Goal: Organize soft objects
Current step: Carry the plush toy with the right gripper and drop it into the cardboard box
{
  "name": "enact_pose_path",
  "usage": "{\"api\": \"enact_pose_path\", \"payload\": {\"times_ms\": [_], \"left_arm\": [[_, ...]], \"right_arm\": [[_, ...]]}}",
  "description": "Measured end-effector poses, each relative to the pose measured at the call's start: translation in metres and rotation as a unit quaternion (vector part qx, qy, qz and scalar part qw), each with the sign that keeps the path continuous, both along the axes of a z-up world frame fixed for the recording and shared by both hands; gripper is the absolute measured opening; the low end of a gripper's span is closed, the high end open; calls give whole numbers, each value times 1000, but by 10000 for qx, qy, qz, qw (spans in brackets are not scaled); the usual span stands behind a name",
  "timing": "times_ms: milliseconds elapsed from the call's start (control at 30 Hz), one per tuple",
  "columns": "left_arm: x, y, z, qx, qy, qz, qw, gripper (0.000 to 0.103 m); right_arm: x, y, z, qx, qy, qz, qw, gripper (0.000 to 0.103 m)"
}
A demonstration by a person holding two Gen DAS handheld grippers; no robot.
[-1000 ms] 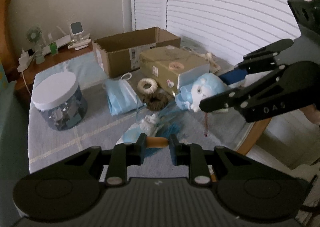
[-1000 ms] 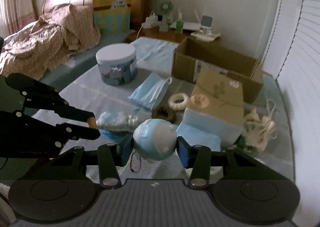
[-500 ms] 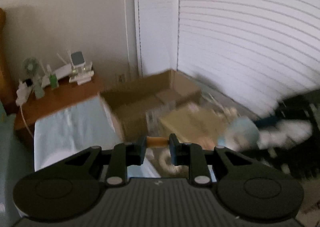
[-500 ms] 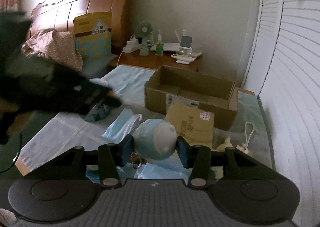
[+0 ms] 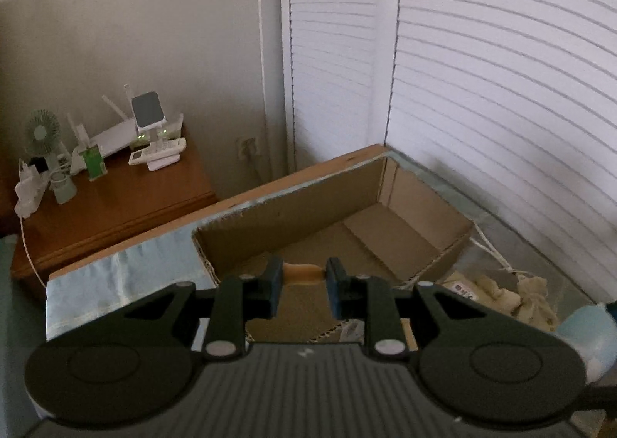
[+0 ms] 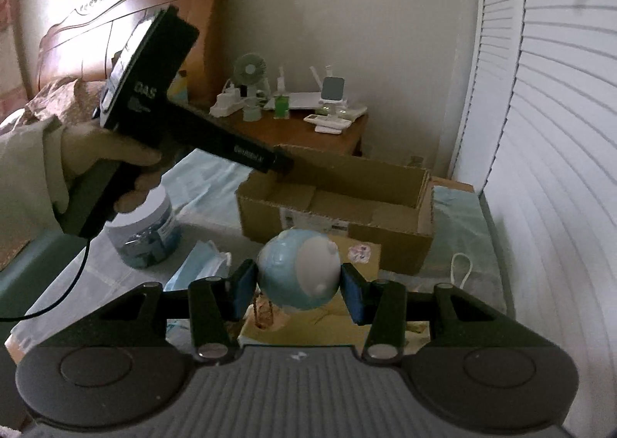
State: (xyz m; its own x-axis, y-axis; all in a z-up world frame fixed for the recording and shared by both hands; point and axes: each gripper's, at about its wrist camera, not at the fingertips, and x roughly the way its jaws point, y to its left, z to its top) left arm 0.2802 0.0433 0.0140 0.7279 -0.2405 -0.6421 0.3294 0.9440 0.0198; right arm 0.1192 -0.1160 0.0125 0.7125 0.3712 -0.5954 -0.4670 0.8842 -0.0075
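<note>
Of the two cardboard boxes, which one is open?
The larger box behind, below the left tongs; the smaller box before it is closed.

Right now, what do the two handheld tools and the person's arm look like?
Both tools are matte black: a ribbed grey-black body, two round discs, silver pivot screws and blue-padded fingers. The left tool, seen from the right tool, has a boxy black housing with white "DAS" lettering, a long black bar and a thin black cable trailing from its grip. The hand on it wears a pale beige sleeve.

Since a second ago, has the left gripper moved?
Yes. The left gripper, jaws opening around an orange piece, has travelled from the cluttered bedspread to above the open cardboard box.
</note>
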Motion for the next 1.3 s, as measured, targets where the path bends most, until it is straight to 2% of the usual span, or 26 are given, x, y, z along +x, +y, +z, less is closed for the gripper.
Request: {"api": "enact_pose_path", "payload": {"times_ms": [67, 100, 133, 233, 300, 500, 667, 767, 1133, 1167, 1200, 1267, 1300], "left_arm": [[-4, 2, 0, -5, -42, 33, 10000, 52], [-7, 5, 2, -33, -114, 70, 9999, 71], [-13, 8, 4, -52, -201, 115, 9997, 84], [-33, 14, 11, -53, -431, 210, 9988, 98], [-48, 18, 15, -38, -517, 243, 9984, 102], [-104, 23, 10, -68, -478, 205, 9986, 102], [-143, 24, -2, -70, -441, 472, 9979, 102], [-156, 27, -10, -184, -313, 632, 9973, 102], [-185, 50, -25, -72, -230, 1335, 9908, 102], [-186, 51, -26, -52, -195, 1363, 9905, 102], [-187, 52, -27, -46, -168, 1362, 9905, 102], [-189, 52, -29, -42, -153, 1305, 9913, 102], [-189, 52, -29, -24, -142, 1316, 9912, 102]], "right_arm": [[3, -1, 1, 25, -4, -38, 10000, 53], [5, -1, 1, 20, -24, -61, 10000, 53], [6, -1, 1, 17, -32, -88, 10000, 53], [9, -3, 1, 38, -32, -144, 9999, 53], [13, -3, 2, 24, -41, -181, 9998, 53], [27, 2, 7, 18, -90, -225, 9997, 53], [54, 15, 12, -5, -61, -100, 9999, 53], [77, 28, 15, -30, -41, 36, 10000, 53], [154, 92, 13, -255, 122, 417, 9987, 55], [160, 96, 12, -234, 128, 416, 9988, 65], [163, 99, 12, -228, 126, 411, 9988, 80], [166, 101, 12, -232, 84, 413, 9988, 96], [164, 101, 14, -208, 21, 429, 9989, 99]]}}
